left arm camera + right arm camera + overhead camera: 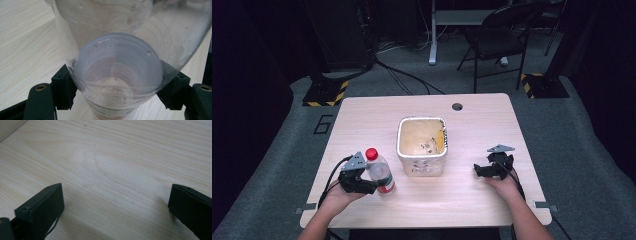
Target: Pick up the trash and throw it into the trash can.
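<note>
Two tools sit at our near edge of the bench (462, 195), one in each hand. Our left tool (373, 186) is clamped on a clear plastic bottle (379, 171) with a red cap (371, 153); in the left gripper view the jaws press in on either side of the bottle (117, 75), low on its body near the label band, and the thin wall buckles a little under them. We judge that low grip is chosen to keep the bottle steady and upright on the bench while leaving the cap free above. The bottle looks nearly empty, so it should be light and easy to crush if we squeeze harder.

Our right tool (478, 170) rests on the bench at the right, its jaws wide apart with nothing between them; the right gripper view looks along them onto bare wood grain (120, 170). We take it to be waiting, perhaps to help with the cap or to steady something.

Beyond the tools, in the middle of the bench, stands a white bin (422, 145), open at the top, with a yellowish strip lying against its inner right wall. It is just to the right of the bottle, so we judge the work in hand is carrying the bottle over and dropping it in. Farther back, a round cable hole (457, 106) marks the far edge of the bench, and past that a chair (499, 37) stands on the grey floor.
</note>
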